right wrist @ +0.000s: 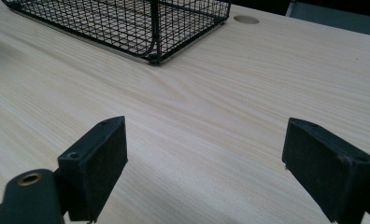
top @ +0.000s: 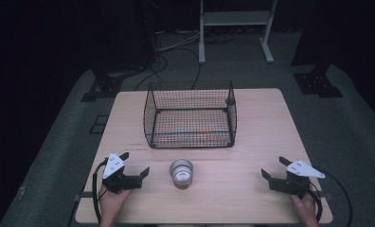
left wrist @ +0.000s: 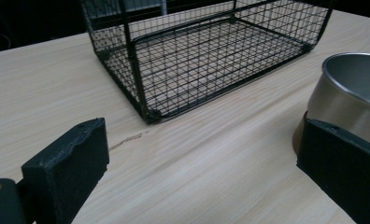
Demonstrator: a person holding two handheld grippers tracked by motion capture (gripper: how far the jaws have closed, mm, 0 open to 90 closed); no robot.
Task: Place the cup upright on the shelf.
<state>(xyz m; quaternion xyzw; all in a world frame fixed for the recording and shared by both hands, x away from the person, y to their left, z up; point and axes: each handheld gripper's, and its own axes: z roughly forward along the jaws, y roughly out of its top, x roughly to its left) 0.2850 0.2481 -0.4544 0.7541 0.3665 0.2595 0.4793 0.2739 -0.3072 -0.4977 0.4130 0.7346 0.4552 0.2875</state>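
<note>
Grippers rest wide open and empty: left gripper (top: 134, 165) beside the round steel cup (top: 182, 172), right gripper (top: 273, 168) apart; next, probably closing on it before the black wire basket (top: 190, 118).

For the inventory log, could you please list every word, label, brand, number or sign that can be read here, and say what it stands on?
None: no readable text in any view.
Metal cup: plain, no label or brand.
Wire basket: bare mesh, no tag.
Table: plain wood grain, no markings.
Left gripper and right gripper: only small dots on their grey plates, no letters or numbers.
</note>
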